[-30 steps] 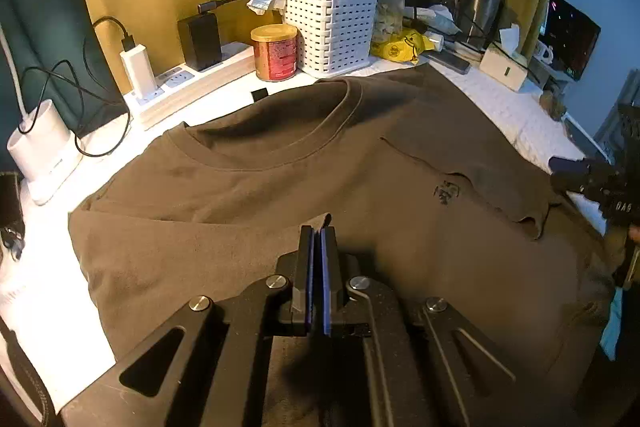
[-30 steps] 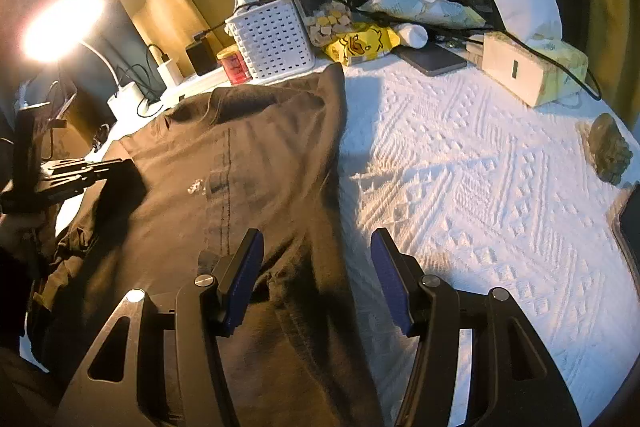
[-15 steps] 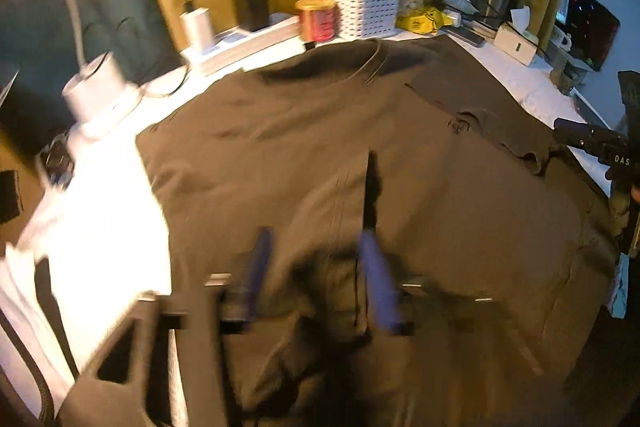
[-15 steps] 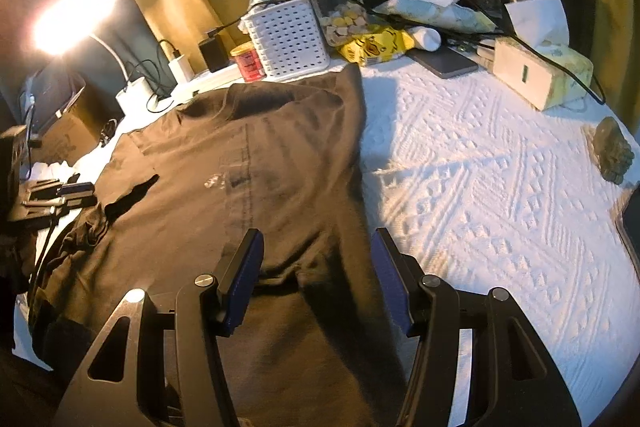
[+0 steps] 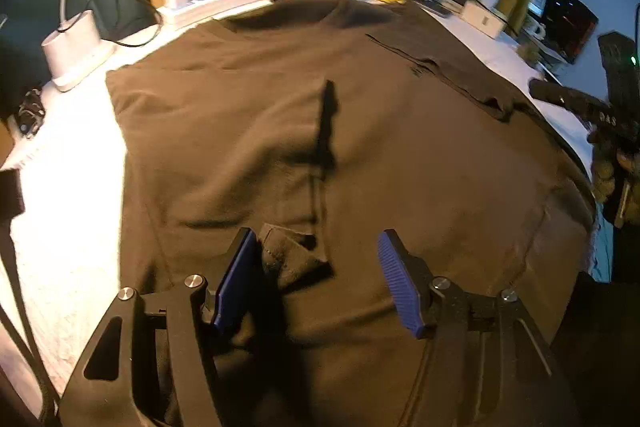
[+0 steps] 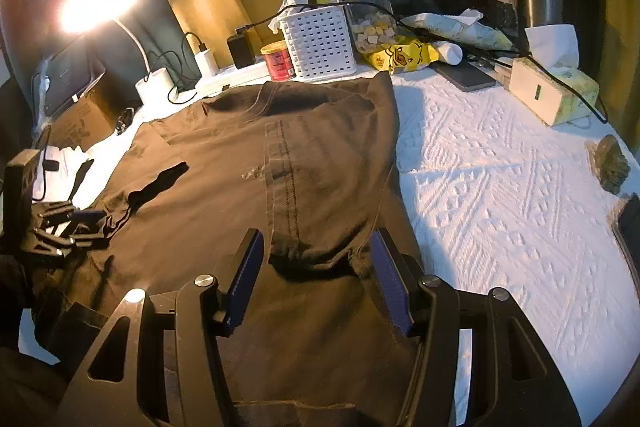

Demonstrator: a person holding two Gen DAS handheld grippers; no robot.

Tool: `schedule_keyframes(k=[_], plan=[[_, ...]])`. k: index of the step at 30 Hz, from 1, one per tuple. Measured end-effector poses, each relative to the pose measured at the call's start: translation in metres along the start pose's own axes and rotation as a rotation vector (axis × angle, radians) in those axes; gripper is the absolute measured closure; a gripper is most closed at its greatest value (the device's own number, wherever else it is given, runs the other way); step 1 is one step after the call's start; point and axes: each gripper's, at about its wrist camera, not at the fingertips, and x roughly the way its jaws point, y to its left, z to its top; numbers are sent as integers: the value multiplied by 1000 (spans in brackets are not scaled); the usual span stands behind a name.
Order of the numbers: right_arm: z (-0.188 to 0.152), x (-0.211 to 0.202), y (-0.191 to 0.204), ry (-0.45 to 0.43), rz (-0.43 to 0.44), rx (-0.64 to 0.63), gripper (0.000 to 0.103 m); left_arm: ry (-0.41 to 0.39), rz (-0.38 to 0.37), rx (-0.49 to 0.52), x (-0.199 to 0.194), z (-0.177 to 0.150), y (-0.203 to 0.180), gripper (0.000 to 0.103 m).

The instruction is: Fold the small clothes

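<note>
On the worktop [image 6: 500, 187], covered with a white textured cloth, a dark brown T-shirt [image 5: 360, 147] lay spread flat with its neckline toward the far clutter and both side parts folded in over the body. The left claw [image 5: 316, 275] hovered low over the shirt's near portion, jaws standing wide apart and gripping nothing; a small bunched fold of fabric [image 5: 292, 255] sat just inside its left finger [image 5: 236, 279]. The log and frames agree those jaws had only just sprung open. The right claw [image 6: 316, 279] hung over the shirt's right folded edge, its 2 blue pads wide apart as well, with wrinkled cloth between them but not pinched. In the right wrist view the left claw appeared at the far left edge over the shirt's hem. Behind the neckline stood a white basket [image 6: 320, 43], a red tin [image 6: 278, 61] and a lit lamp [image 6: 100, 3]; a tissue box [image 6: 554, 89] rested at the right.
</note>
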Motion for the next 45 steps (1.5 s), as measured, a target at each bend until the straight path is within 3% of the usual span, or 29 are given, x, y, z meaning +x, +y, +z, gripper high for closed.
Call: schedule_keyframes(k=[4,9,13,24,37,40,42,44,45], plan=[[-5,-8,5,-4,-2,-10,44,2,-55,7,-10,-15,-5,40],[-12,-16,8,-2,-8,-14,44,11,-51,11,-25,-35,-12,40],[-22,-26,7,-12,-8,-12,44,-14,-15,24,-40,-48,-22,40],[-52,-57,-8,2,-66,-19,44,-227,105,-109,-85,-70,-20,40],[-89,-40,1,112,-74,-115,44,-197,221,-184,-97,-130,-11,40],[-89,-40,3,118,-83,-129,65,-181,241,-186,-97,-140,-8,40],[-91,-39,9,125,-105,-170,67,-172,252,-175,-96,-144,-8,40],[-92,-39,16,125,-96,-188,89,-161,251,-164,-95,-147,-8,40],[-92,-38,18,123,-95,-194,91,-157,265,-162,-94,-149,-7,40]])
